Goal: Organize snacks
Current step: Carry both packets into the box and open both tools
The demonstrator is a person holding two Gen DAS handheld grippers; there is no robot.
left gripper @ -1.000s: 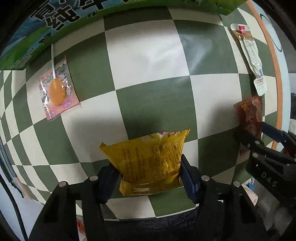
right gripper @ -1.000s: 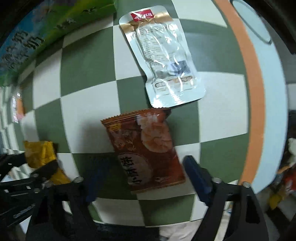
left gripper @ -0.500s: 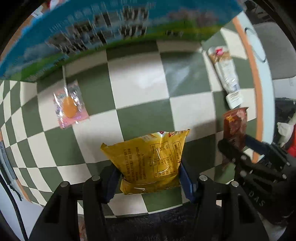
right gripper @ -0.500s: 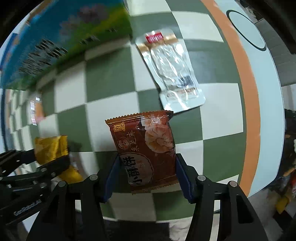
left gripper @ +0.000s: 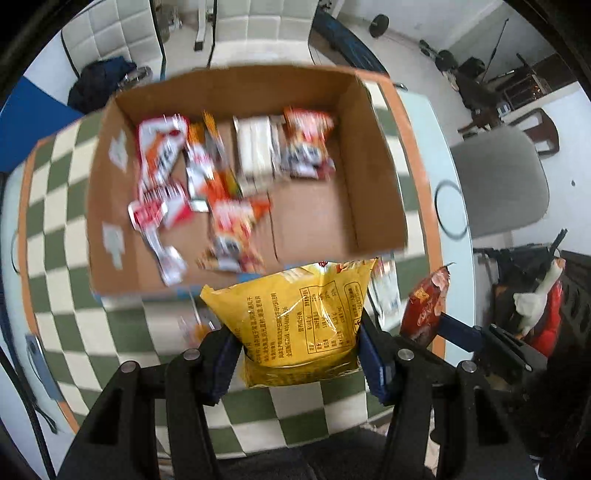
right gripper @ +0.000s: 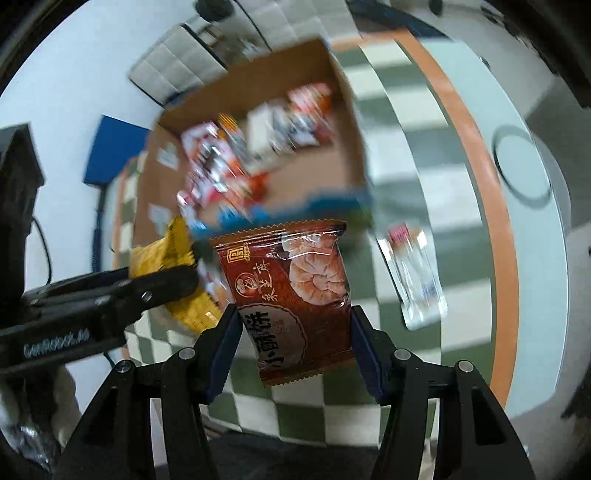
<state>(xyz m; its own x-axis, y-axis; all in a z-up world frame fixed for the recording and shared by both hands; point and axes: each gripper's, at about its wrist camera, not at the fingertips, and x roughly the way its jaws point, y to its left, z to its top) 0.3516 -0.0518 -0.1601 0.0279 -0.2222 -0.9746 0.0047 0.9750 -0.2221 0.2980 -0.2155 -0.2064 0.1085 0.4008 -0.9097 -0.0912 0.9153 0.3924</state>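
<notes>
Left gripper (left gripper: 301, 356) pinches a yellow packet (left gripper: 299, 317) between its blue pads, the packet held clear of the checked table (left gripper: 122, 332). Right gripper (right gripper: 295, 345) pinches a brown packet (right gripper: 291, 295) the same way, likewise off the table; in the left view this packet shows edge-on just right of the yellow one. Beyond both packets stands an open cardboard box (left gripper: 373, 162), its near wall between the grippers and the box floor; blurred red, white and orange snack packs (left gripper: 207, 184) lie over the left and middle of the floor, while the right part is bare cardboard. A clear pouch (right gripper: 415, 277) with a red top lies flat on the table right of the brown packet, near the table's orange border (right gripper: 498, 258). A blurred wrapper (left gripper: 194, 325) lies on the table just left of the yellow packet. A grey chair (left gripper: 498, 177) stands off the table's right edge, and white chairs (left gripper: 110, 29) stand behind the box.
</notes>
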